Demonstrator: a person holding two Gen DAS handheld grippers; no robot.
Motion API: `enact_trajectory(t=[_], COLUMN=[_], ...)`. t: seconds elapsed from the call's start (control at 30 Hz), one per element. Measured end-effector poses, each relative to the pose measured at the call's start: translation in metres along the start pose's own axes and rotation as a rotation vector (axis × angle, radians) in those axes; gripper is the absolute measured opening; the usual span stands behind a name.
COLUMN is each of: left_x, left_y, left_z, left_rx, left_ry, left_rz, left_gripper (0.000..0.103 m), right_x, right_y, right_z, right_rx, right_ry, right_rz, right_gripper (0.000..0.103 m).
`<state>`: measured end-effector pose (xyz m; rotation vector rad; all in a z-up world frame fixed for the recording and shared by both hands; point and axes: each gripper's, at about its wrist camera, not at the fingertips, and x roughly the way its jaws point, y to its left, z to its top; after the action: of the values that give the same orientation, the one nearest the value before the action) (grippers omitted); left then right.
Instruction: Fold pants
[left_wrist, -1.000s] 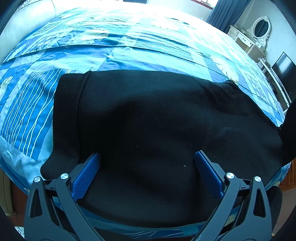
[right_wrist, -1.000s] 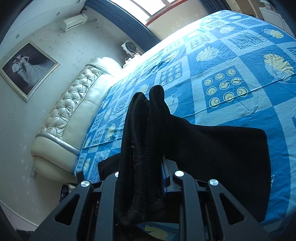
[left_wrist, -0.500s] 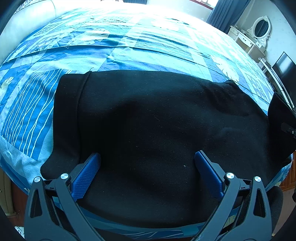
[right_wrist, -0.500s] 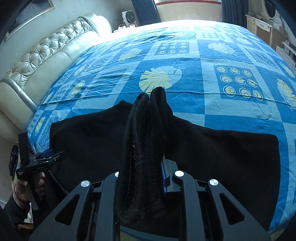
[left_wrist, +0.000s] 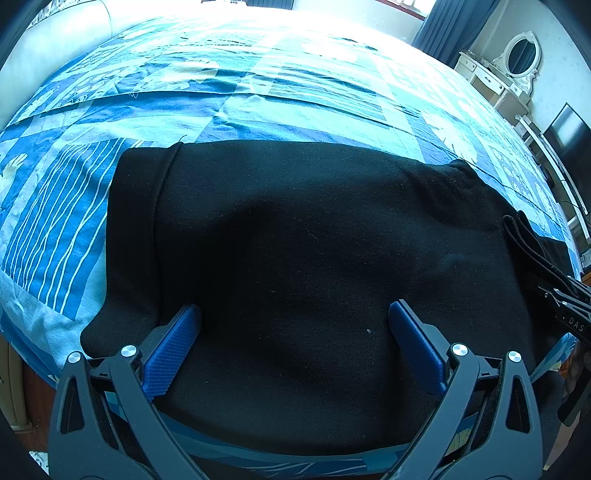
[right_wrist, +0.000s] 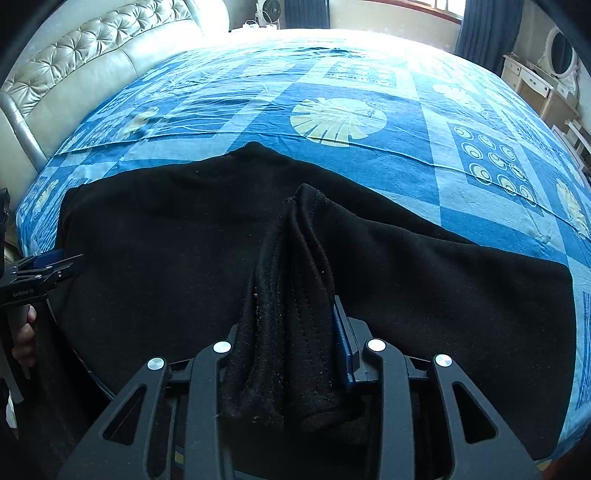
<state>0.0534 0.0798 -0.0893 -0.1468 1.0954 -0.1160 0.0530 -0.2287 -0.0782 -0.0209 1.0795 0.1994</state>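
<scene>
Pants (left_wrist: 314, 266): 1, black, laid flat across the bed (left_wrist: 258, 110), near edge. Left tool (left_wrist: 294, 325): jaws wide, nothing held, hovering over the cloth. Right tool (right_wrist: 291, 332): jaws just opened somewhat, a bunched fold of pants between them, grip apparently loosening. Advice: the fold should be laid edge to edge and smoothed before release. Tools: 2.

Black pants (left_wrist: 314, 266) flat on bed

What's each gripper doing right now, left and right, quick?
Left gripper: open wide over the black pants, gripping nothing.
Right gripper: jaws have just been opening, a bunched pants fold between them; grip cannot be told.
</scene>
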Motion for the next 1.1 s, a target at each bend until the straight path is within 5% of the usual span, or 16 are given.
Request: enact_trajectory(t=[0.2, 0.7, 1.1], left_x=[-0.001, -0.001, -0.001], left_y=[0.0, 0.0, -0.001], left_z=[0.0, 0.0, 0.001], left_rx=[0.001, 0.002, 0.006], left_ry=[-0.002, -0.003, -0.006], left_rz=[-0.001, 0.0, -0.001], left_gripper=[0.101, 0.101, 0.101], right_x=[0.001, 0.001, -0.043], right_y=[0.011, 0.023, -0.011], right_z=[-0.003, -0.008, -0.014], right_rx=[0.018, 0.077, 0.221], right_ry=[-0.003, -0.017, -0.19], right_rz=[0.059, 0.169, 0.39], right_gripper=[0.052, 0.065, 0.065])
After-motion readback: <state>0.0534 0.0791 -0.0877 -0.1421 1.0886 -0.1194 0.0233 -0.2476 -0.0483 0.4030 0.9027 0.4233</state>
